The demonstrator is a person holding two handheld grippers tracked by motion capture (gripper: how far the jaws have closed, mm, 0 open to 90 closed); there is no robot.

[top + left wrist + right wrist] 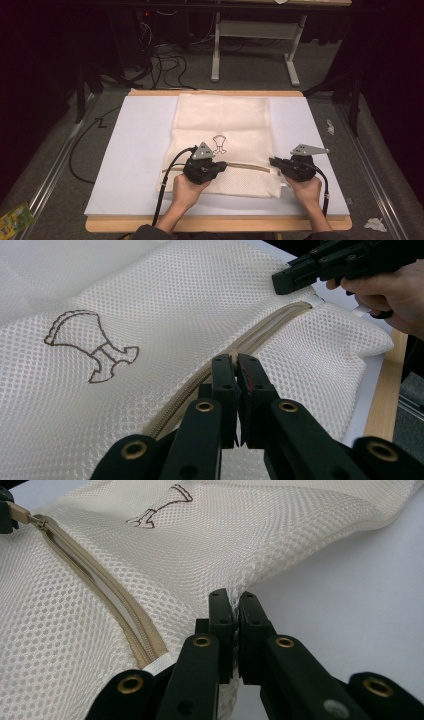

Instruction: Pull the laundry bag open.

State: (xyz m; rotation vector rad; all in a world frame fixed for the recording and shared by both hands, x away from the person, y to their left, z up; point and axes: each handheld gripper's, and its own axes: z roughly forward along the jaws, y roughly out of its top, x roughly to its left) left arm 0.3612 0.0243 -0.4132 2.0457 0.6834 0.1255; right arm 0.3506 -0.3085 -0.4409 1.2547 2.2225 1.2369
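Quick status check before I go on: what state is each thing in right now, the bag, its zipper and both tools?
Mesh bag: flat on the white mat.
Zipper: partly open near the right tool.
Left tool: shut on the zipper pull.
Right tool: shut on the bag's edge.

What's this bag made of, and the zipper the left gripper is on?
Bag: cream open-weave mesh, likely synthetic, matte; small holes show throughout. Zipper: tan woven tape with fine teeth, probably plastic coil. The puller material is unclear.
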